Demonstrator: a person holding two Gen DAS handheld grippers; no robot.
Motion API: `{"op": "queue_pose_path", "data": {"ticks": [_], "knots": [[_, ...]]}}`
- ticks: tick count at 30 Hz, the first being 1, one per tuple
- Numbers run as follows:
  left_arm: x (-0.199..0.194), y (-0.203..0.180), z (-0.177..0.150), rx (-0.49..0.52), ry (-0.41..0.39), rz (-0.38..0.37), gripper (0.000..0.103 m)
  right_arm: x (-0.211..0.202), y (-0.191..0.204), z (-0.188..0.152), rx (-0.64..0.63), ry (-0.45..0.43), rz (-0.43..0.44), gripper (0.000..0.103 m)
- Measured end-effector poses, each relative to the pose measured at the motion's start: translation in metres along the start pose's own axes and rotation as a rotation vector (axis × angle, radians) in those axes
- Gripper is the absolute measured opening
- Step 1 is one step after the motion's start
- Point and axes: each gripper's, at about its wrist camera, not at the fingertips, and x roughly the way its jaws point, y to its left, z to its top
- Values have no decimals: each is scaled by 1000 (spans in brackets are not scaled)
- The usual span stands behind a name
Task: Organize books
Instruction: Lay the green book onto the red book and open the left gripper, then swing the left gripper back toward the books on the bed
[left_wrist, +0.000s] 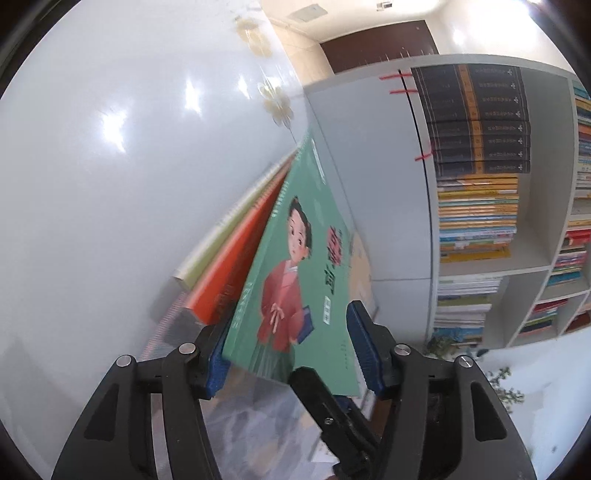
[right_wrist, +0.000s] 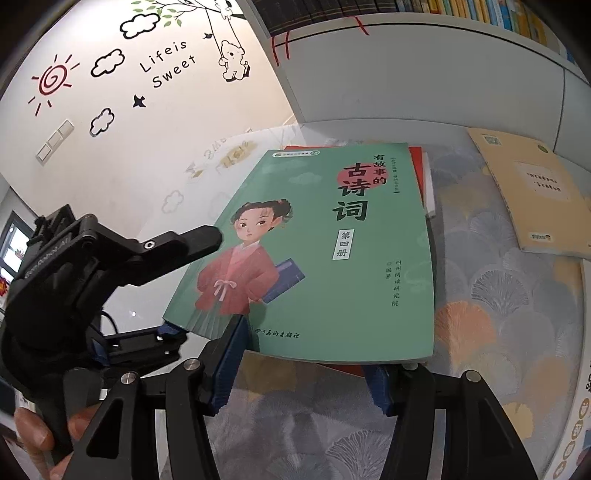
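The green book (right_wrist: 314, 258) lay on top of a red book (right_wrist: 419, 166) on the bench (right_wrist: 498, 295), near the white bookshelf (left_wrist: 532, 229). The left claw (left_wrist: 291, 350) stood partly open around the green book's near corner, its pads not pressing it. The right claw (right_wrist: 306, 365) was also partly open at the book's near edge, and a yellow book (right_wrist: 532, 192) lay well apart to the right.

Red book (right_wrist: 419, 166) mostly hidden under green book (right_wrist: 325, 258); title perhaps unreadable.
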Motion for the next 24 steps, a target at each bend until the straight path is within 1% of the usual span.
{"op": "queue_pose_path", "data": {"ticks": [3, 6, 11, 14, 15, 18, 20, 24], "knots": [[-12, 2, -2, 15, -17, 33, 55, 0, 4, 1, 8, 32, 21, 57], [-23, 2, -10, 58, -36, 108, 56, -7, 1, -7, 35, 64, 44, 57], [-35, -1, -32, 117, -38, 154, 56, -23, -12, -24, 63, 121, 42, 57], [-36, -10, -48, 168, -23, 185, 56, -40, -24, -37, 93, 115, 25, 57], [-36, -14, -52, 184, -17, 190, 56, -47, -28, -41, 98, 109, 8, 57], [-34, -33, -68, 263, -5, 218, 56, -74, -35, -50, 69, 83, -94, 57], [-32, -45, -80, 313, 6, 233, 56, -93, -39, -54, 52, 57, -130, 57], [-33, -63, -101, 373, 4, 240, 56, -137, -61, -65, 47, -10, -233, 57]]}}
